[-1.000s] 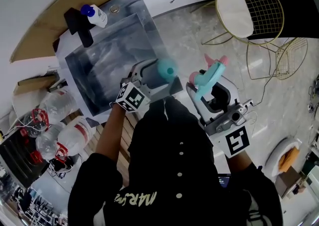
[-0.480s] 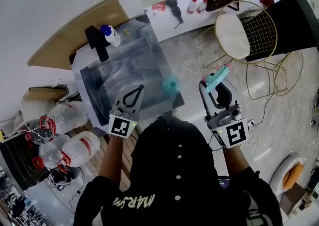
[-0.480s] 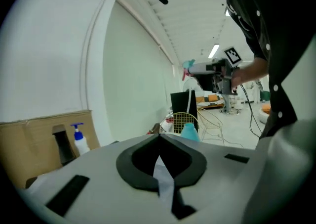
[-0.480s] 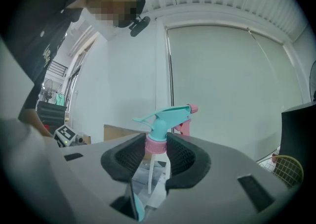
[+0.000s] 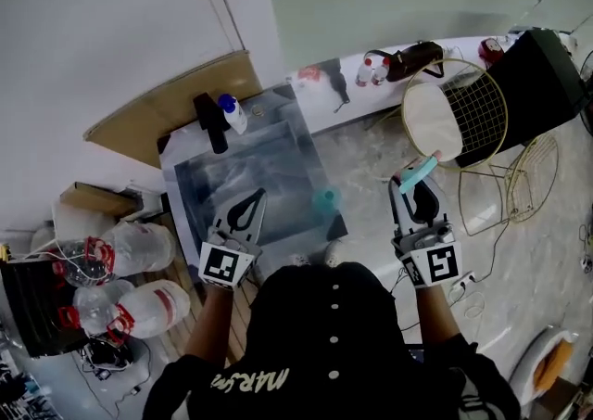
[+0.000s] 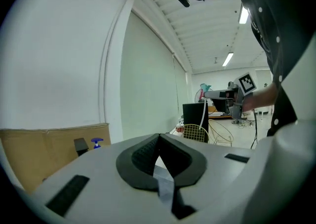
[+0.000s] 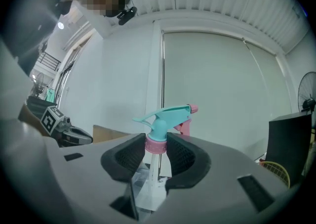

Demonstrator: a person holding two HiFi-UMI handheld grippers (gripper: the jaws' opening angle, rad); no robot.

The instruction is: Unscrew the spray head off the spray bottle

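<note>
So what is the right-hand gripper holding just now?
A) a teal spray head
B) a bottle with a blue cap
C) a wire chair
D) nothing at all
A: in the right gripper view, the right gripper has its jaws pressed on either side of the teal spray head.

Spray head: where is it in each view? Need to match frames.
Head view: spray head right of centre, teal, held in the right gripper.
Left gripper view: small, right of centre, in the distance.
Right gripper view: centre, upright, its pink collar clamped between the jaws.
Shared landmark: the cardboard panel against the wall.
</note>
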